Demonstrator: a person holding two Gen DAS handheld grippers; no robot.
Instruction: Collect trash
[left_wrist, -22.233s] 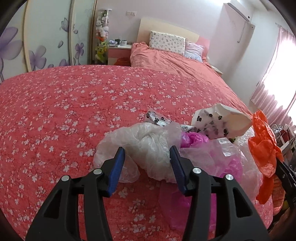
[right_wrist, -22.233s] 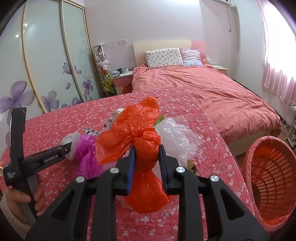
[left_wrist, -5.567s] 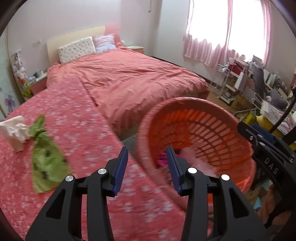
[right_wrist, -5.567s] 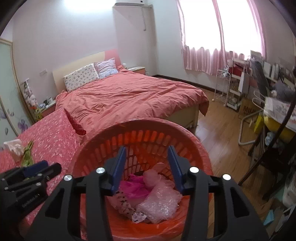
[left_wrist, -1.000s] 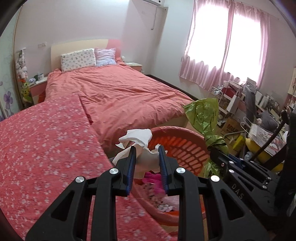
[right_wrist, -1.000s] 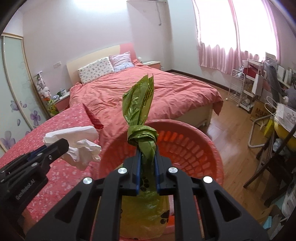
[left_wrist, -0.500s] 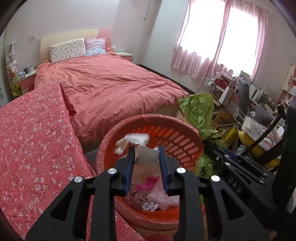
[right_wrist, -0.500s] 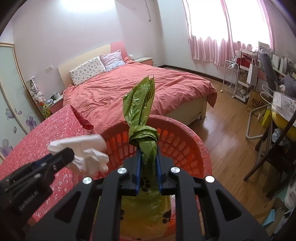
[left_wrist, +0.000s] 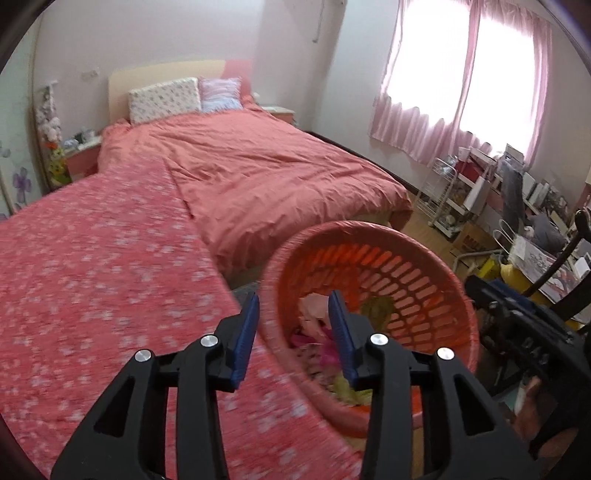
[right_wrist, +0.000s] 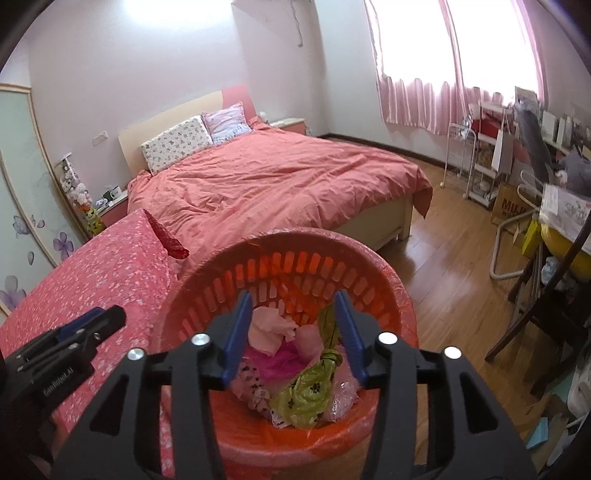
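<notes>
Basket (left_wrist: 436, 266) sits at 1 o'clock of our left claw (left_wrist: 293, 336) in left cam; claw opening, nothing in it. Right cam: right claw (right_wrist: 293, 332) opening w/ nothing gripped, green bag (right_wrist: 306, 387) dropped in basket (right_wrist: 369, 258), right below, nearer this hand.

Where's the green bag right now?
In the right wrist view the green bag lies inside the orange basket, right of the crumpled white tissue and pink wrappers, below the right tongs, whose jaws are opening.

Salmon-covered bed (right_wrist: 280, 184); two pillows (right_wrist: 177, 142); pink curtains (left_wrist: 454, 110); possibly shelving (right_wrist: 484, 173).
</notes>
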